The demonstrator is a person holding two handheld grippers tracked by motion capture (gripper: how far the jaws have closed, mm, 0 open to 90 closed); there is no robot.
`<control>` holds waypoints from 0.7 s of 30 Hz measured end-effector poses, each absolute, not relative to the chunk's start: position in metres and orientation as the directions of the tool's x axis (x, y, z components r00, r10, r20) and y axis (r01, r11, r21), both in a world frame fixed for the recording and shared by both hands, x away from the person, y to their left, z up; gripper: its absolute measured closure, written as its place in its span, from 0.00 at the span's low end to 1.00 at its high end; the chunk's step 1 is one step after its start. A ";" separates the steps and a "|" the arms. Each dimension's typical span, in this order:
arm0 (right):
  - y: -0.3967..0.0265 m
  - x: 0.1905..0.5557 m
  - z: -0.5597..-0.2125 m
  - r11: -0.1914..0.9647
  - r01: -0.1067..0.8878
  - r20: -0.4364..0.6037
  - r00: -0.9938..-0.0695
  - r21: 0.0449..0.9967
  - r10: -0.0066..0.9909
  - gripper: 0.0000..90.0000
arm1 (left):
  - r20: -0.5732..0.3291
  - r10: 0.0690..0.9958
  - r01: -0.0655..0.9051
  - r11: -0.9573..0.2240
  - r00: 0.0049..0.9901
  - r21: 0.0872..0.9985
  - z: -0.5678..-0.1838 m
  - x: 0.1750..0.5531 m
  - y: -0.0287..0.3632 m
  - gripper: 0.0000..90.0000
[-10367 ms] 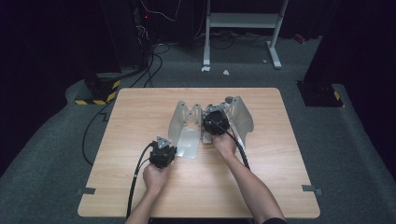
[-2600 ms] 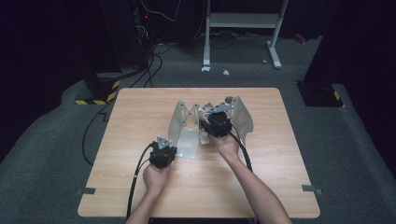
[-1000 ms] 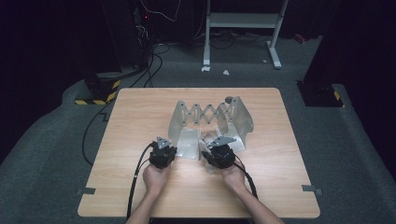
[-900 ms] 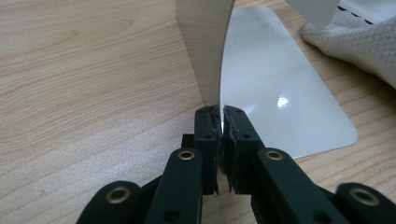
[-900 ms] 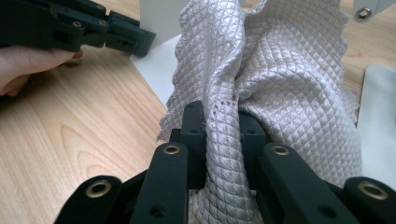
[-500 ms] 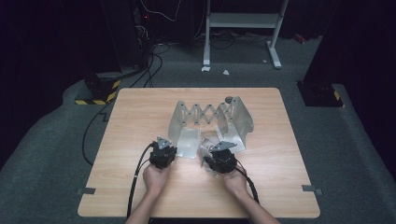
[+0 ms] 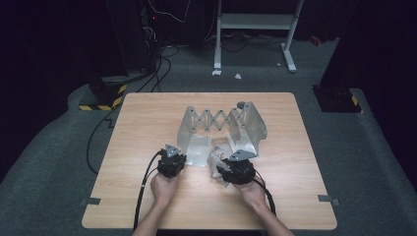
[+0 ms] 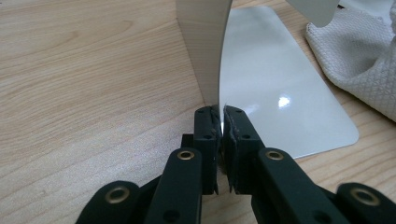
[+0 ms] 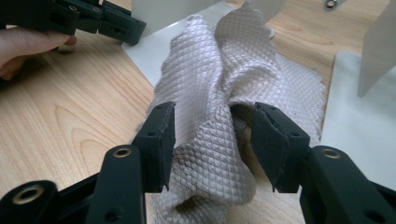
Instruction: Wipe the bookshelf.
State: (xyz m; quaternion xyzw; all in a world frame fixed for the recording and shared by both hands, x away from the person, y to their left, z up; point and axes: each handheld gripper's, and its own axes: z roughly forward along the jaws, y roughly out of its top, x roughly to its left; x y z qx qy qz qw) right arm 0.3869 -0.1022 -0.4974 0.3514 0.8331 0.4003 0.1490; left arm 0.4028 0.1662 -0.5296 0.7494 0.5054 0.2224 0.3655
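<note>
no readable text, no labels, no brands, no numbers, no signs

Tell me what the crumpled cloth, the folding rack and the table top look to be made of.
Cloth: woven fabric, off-white and matte, with a fine diamond weave; it lies in soft folds. Folding rack: probably thin sheet metal, silver-grey; its flat foot plate is smooth and shows a bright glint, though coated plastic can't be ruled out. Table top: light wood or wood-look laminate, with visible grain lines and a matte finish.

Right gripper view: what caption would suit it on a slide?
Right gripper, jaws just opened, straddles a crumpled white quilted cloth on the wooden table.
</note>
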 end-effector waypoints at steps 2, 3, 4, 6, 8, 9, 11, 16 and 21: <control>-0.105 0.387 -0.497 0.424 0.474 0.044 -0.705 0.772 0.708 0.54 | -0.037 0.920 0.595 -0.222 0.390 0.773 -0.530 0.403 0.166 0.93; -0.107 0.387 -0.496 0.419 0.476 0.050 -0.705 0.773 0.708 0.54 | -0.037 0.920 0.595 -0.222 0.391 0.772 -0.530 0.403 0.166 0.93; -0.107 0.387 -0.496 0.419 0.476 0.050 -0.705 0.773 0.708 0.54 | -0.037 0.920 0.595 -0.222 0.391 0.772 -0.530 0.403 0.166 0.93; -0.110 0.385 -0.495 0.414 0.474 0.052 -0.703 0.777 0.709 0.54 | -0.036 0.920 0.595 -0.222 0.391 0.772 -0.530 0.403 0.166 0.93; -0.112 0.383 -0.493 0.413 0.467 0.044 -0.701 0.782 0.711 0.53 | -0.035 0.920 0.595 -0.222 0.390 0.773 -0.530 0.403 0.166 0.93; -0.113 0.382 -0.492 0.417 0.458 0.031 -0.701 0.785 0.712 0.53 | -0.036 0.920 0.594 -0.222 0.391 0.773 -0.530 0.403 0.166 0.93; -0.115 0.381 -0.489 0.411 0.449 0.029 -0.702 0.793 0.711 0.52 | -0.035 0.920 0.594 -0.223 0.390 0.773 -0.530 0.403 0.166 0.93; -0.126 0.381 -0.486 0.369 0.461 0.063 -0.689 0.807 0.722 0.51 | -0.033 0.920 0.593 -0.224 0.390 0.773 -0.530 0.403 0.166 0.93; -0.138 0.382 -0.486 0.350 0.468 0.072 -0.674 0.812 0.735 0.51 | -0.036 0.920 0.595 -0.222 0.390 0.773 -0.530 0.403 0.166 0.93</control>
